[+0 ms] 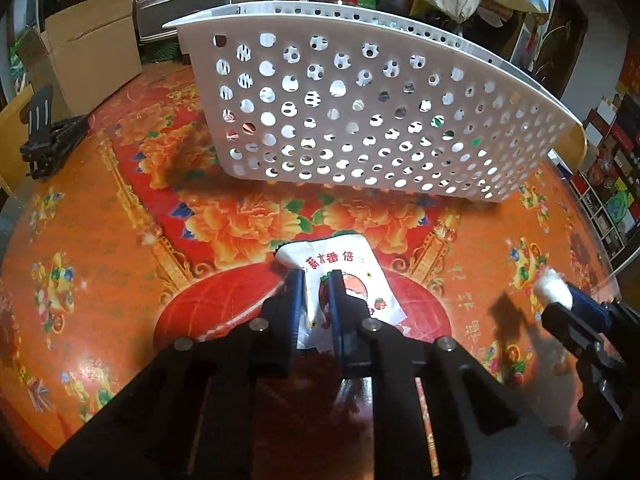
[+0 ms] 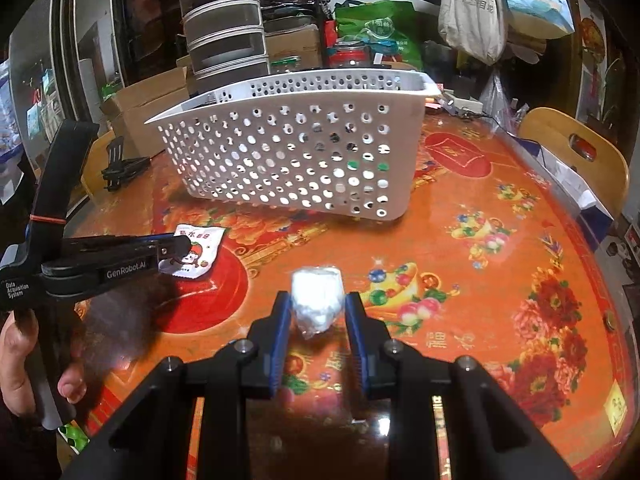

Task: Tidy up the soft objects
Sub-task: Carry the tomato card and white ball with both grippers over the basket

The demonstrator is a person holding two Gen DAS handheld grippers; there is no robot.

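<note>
A white printed packet with a cartoon and red characters is pinched between the fingers of my left gripper, just above the table; it also shows in the right wrist view. A white plastic-wrapped soft lump sits between the fingers of my right gripper, which close on its sides; it also shows in the left wrist view. A white perforated basket stands on the table beyond both grippers and also shows in the right wrist view.
The round table has an orange and red floral cover. A black folding stand lies at its left edge. Cardboard boxes, drawers and bags crowd the back. A wooden chair stands at the right.
</note>
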